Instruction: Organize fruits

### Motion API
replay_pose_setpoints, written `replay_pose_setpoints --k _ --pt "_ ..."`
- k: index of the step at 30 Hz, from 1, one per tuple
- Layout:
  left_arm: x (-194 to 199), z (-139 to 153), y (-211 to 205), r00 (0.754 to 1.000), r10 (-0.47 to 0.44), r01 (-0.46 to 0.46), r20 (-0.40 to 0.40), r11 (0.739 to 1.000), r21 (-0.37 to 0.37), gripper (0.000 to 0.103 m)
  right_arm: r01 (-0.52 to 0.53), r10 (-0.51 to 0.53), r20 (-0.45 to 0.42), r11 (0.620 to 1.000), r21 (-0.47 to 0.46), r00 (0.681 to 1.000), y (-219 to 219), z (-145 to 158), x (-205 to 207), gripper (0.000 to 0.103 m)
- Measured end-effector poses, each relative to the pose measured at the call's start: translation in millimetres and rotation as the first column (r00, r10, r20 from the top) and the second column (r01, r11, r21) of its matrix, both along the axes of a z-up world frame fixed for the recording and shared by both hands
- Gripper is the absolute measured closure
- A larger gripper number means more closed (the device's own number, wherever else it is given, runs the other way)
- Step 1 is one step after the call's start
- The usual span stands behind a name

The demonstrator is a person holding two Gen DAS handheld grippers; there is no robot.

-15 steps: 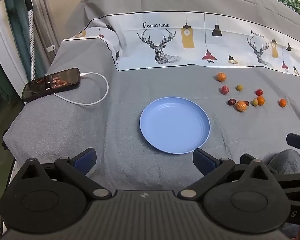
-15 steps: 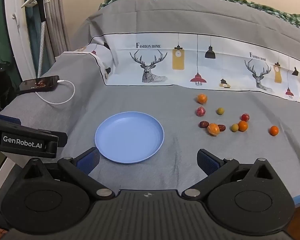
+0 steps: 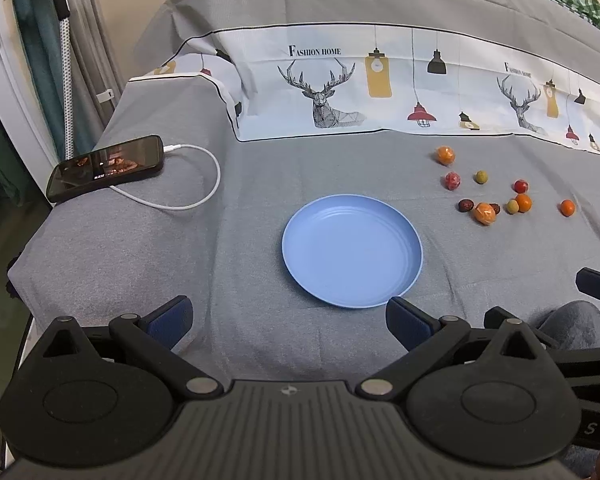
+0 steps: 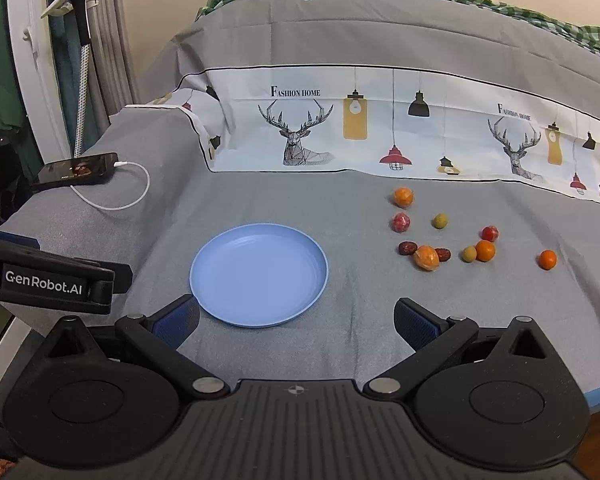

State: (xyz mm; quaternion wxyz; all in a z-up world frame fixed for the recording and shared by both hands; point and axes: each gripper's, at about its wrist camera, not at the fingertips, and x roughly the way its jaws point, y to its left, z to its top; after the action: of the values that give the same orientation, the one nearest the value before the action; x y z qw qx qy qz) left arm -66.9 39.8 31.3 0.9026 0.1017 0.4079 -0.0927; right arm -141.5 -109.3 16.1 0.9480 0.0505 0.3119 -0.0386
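Note:
An empty light-blue plate [image 3: 352,250] [image 4: 259,274] lies on the grey bedsheet. Right of it several small fruits are scattered: oranges [image 3: 445,155] [image 4: 403,197], a wrapped orange one [image 3: 484,213] [image 4: 426,257], red ones [image 3: 452,181] [image 4: 401,222], green ones [image 3: 481,177] [image 4: 440,221] and dark dates [image 3: 465,205] [image 4: 407,247]. My left gripper [image 3: 288,318] hovers before the plate's near edge, open and holding nothing. My right gripper [image 4: 296,320] is open too, just short of the plate, with nothing between its fingers.
A black phone [image 3: 106,168] [image 4: 78,170] on a white charging cable [image 3: 188,196] lies at the bed's left edge. A deer-print pillow [image 3: 380,88] rises behind the fruits. The left gripper's body [image 4: 48,278] shows in the right wrist view; a grey-clad knee [image 3: 572,324] is at lower right.

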Motion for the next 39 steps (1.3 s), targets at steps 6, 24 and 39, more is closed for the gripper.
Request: replay_pose_setpoints --k 6,24,39 --pt "-1.0 4.5 -4.2 1.0 -0.008 0.008 0.017 1.0 0.006 0.0 0.016 -0.016 0.029 1.0 0.008 0.999 1.2 3.0 -1.8 0.001" --pt "2.7 0.8 -2.1 1.0 0.007 -0.008 0.004 1.0 0.021 0.0 0.001 -0.001 -0.004 1.0 0.014 1.0 2.6 4.7 -0.9 0.001" --pt "7.7 -5.4 -5.7 1.0 0.003 -0.002 -0.028 1.0 0.019 0.0 -0.005 0.005 0.0 1.0 0.006 1.0 0.4 -0.9 4.1 0.001"
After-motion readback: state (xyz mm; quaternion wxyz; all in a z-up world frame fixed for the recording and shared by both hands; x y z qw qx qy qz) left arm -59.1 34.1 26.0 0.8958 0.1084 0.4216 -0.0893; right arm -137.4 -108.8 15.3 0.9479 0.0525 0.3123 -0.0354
